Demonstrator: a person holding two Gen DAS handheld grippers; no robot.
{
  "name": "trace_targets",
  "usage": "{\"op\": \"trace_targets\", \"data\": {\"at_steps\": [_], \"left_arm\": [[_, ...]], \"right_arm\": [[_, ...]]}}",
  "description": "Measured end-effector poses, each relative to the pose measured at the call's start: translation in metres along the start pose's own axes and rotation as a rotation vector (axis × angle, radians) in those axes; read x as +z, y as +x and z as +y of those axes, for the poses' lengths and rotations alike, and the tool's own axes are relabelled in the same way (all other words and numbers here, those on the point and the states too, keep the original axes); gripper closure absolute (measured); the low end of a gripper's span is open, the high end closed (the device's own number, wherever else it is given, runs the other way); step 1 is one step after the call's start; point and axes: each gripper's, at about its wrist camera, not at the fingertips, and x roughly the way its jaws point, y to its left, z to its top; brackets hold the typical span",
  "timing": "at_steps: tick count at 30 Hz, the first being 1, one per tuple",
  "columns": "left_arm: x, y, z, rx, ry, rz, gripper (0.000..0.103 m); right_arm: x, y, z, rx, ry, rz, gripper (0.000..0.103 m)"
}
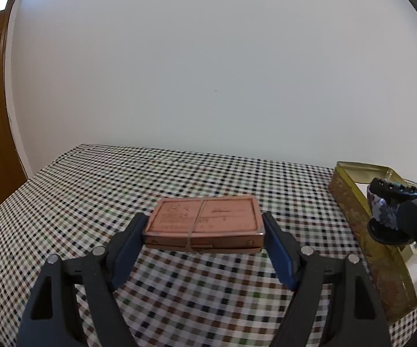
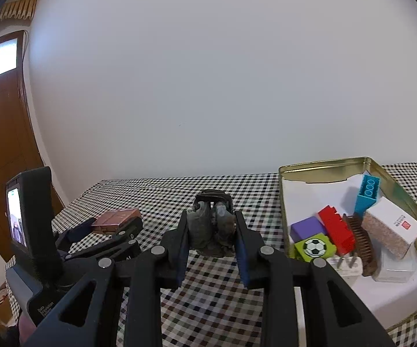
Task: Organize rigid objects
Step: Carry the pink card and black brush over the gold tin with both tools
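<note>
My left gripper (image 1: 204,227) is shut on a flat copper-coloured case (image 1: 205,217) bound with a rubber band, its blue pads pressing on the two short ends. The case hangs just above the checked tablecloth (image 1: 92,190). In the right wrist view the same case (image 2: 116,218) shows at the left in the left gripper (image 2: 113,227). My right gripper (image 2: 211,228) is shut on a dark toothed hair clip (image 2: 212,222), held upright over the cloth. From the left wrist view this hair clip (image 1: 384,211) hangs over the near wall of the gold tin (image 1: 352,202).
The open gold tin (image 2: 324,163) at the right holds a blue brick (image 2: 368,192), a red brick (image 2: 337,228), a purple block (image 2: 306,227), a green football block (image 2: 313,247), a brown comb (image 2: 361,240), a white box (image 2: 390,228) and a clear case (image 2: 393,269). A wooden door (image 2: 0,144) stands left.
</note>
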Motion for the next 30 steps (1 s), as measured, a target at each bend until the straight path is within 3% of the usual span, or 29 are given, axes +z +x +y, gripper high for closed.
{"op": "trace_targets", "data": {"at_steps": [15,30], "left_arm": [[0.001,-0.001,-0.033,-0.045,0.027,-0.011,0.025],[0.010,-0.012,-0.081,-0.128,0.067,-0.047,0.025]], "right_arm": [[0.010,-0.048,0.001,-0.012,0.022,-0.054,0.073],[0.021,-0.089,-0.032,-0.072,0.062,-0.107,0.073]]}}
